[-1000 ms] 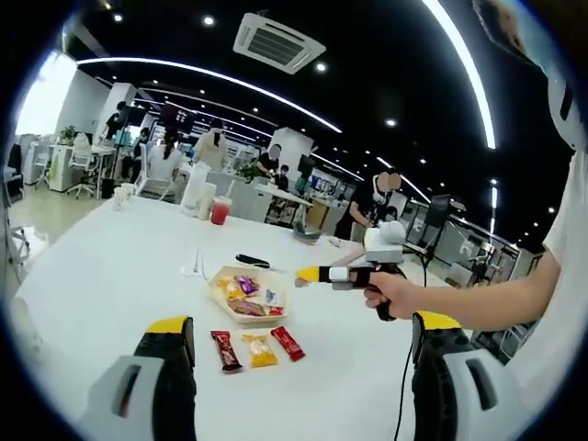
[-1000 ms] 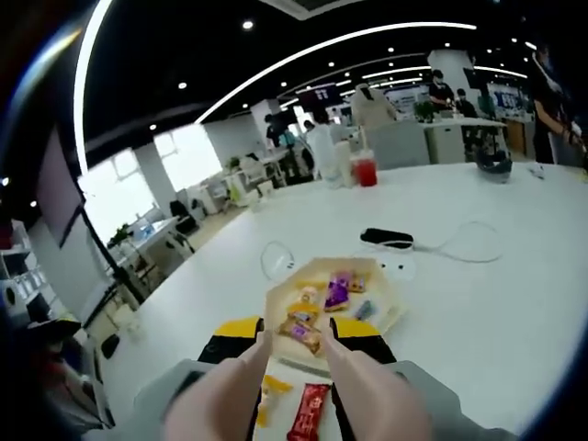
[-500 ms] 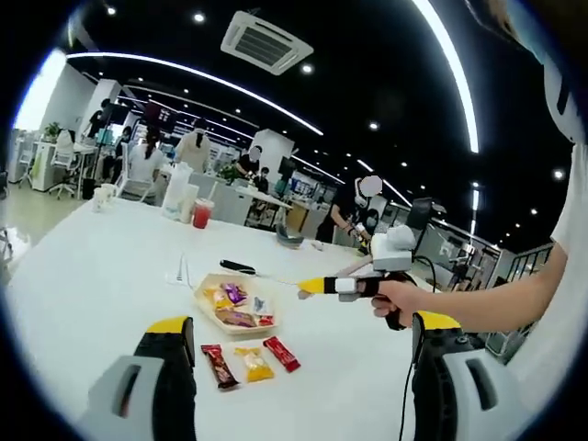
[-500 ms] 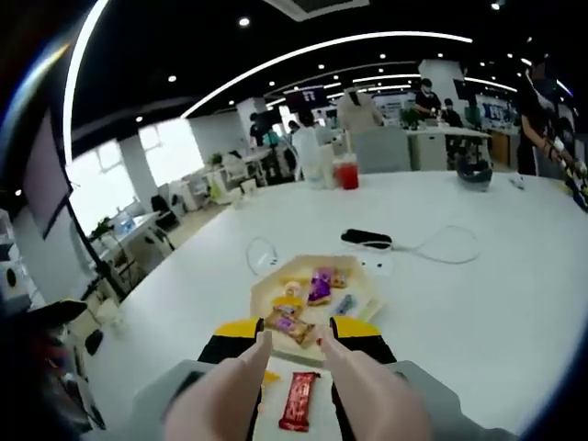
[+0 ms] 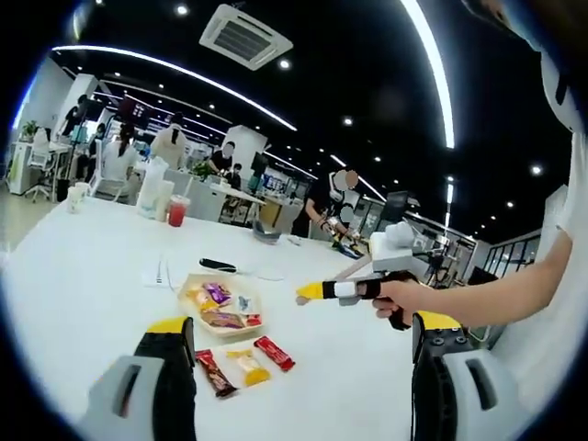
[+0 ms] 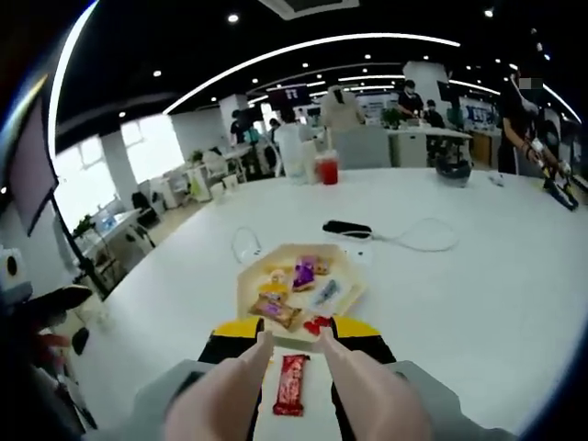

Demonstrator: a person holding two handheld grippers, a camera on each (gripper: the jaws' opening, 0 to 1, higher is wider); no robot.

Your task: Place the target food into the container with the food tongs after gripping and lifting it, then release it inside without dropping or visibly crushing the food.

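In the left gripper view the left gripper [image 5: 299,344] rises from the bottom edge with its two yellow-tipped jaws spread wide and nothing between them, held above the white table [image 5: 83,276]. Ahead of it and between the jaw tips lie three wrapped snacks in a row: a dark red bar [image 5: 214,372] nearest the left jaw, a yellow packet [image 5: 246,366] just beside it, and a red bar [image 5: 274,353] on the far side. Just beyond them sits the container [image 5: 219,306], a shallow tan tray with several coloured wrapped sweets already inside. The right gripper [image 5: 308,292] comes in from the right, gripped in a hand [image 5: 397,298], its yellow tip hanging in the air beside the tray and above the table; from here I cannot tell whether its jaws are parted. In the right gripper view the food tongs [image 6: 292,354] reach forward from the bottom, the two pale arms slightly apart with a gap between their tips and nothing gripped. A red wrapped bar [image 6: 290,383] lies on the table directly beneath that gap, not touched by the tips. The tray [image 6: 250,283] rests just past the tongs' ends, and farther off a black object with a white cable [image 6: 424,241] lies on the table.
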